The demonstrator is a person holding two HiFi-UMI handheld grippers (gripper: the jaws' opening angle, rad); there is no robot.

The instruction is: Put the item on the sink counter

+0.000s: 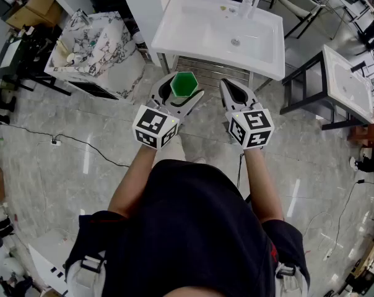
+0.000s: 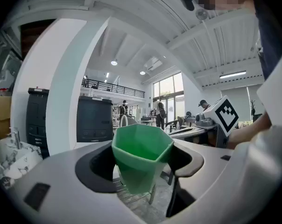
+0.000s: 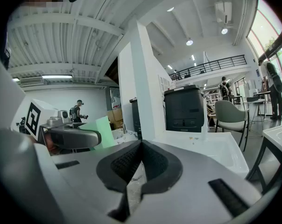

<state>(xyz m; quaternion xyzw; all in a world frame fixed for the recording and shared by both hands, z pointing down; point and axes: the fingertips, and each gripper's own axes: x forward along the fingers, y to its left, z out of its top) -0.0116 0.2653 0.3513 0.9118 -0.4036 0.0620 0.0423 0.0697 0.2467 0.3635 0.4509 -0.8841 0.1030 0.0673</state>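
Gripping an upright green cup (image 2: 142,153) in left gripper (image 1: 182,93), over floor (image 1: 82,166), short of the sink (image 1: 193,33) ahead. Clenched shut, empty: right gripper (image 3: 140,144), just beside left.

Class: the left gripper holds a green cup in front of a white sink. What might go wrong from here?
1. The green cup narrows downward, so it may slip from the fingers of the left gripper.
2. The sink has a flat ledge beside its basin; set too near that edge, the cup might tip in.
3. Reaching far could bump the faucet.
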